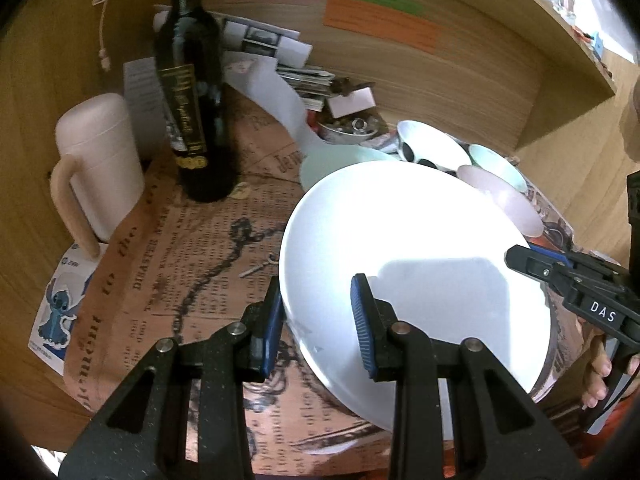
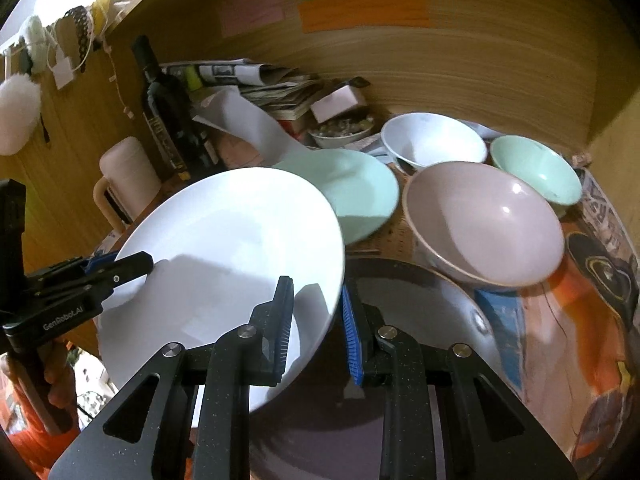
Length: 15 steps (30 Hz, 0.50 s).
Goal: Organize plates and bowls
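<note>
A wooden wall with pink, green and orange paper strips (image 2: 362, 8) stands behind a table (image 1: 192, 240) that wears a brown cloth printed like an old newspaper. Both tools hold one big white plate (image 1: 400, 240) up above the table, and it tilts. The left tool (image 1: 318, 322) is clenched on the plate's near left rim, with one blue pad (image 1: 362, 320) on top and the other under the edge. The right tool (image 2: 316, 322) is clenched on the plate's right rim in the same way. Under the white plate, in the right camera, lies a dark grey plate (image 2: 416, 300) on the table. Behind it sits a pink bowl (image 2: 486, 220). A mint green plate (image 2: 356, 188) lies just behind the white plate. Farther back are a white bowl (image 2: 434, 140) and a small mint green bowl (image 2: 536, 170), side by side. A dark wine bottle (image 1: 192, 96) stands upright at the back left, near a pink jug with a handle (image 1: 100, 164). A pile of newspapers (image 2: 276, 80) and a small dish of bits (image 2: 340, 128) sit against the wall.
</note>
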### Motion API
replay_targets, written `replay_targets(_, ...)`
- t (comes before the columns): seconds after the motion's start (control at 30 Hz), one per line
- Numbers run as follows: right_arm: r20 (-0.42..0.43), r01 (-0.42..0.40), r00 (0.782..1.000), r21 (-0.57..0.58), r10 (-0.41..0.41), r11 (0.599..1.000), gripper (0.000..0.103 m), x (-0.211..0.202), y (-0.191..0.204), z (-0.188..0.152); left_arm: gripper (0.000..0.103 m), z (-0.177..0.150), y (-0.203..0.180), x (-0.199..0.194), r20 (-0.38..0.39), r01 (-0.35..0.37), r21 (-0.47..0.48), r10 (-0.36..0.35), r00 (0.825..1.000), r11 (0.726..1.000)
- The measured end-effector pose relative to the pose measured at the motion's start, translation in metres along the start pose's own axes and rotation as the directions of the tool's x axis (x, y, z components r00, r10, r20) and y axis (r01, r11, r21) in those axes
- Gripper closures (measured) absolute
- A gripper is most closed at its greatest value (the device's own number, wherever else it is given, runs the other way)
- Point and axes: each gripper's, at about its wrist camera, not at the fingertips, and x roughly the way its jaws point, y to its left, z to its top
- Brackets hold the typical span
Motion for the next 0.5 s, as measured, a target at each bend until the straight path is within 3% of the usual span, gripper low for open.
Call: replay_targets(0.5,-0.023,0.026,0.999,0.034,-0.026,0.999,0.081,-0.018,-0.035,-0.023,0.070,-0.012,-0.044,0.013,-0.048,0.018,0.039,-0.016,0.999,0.999)
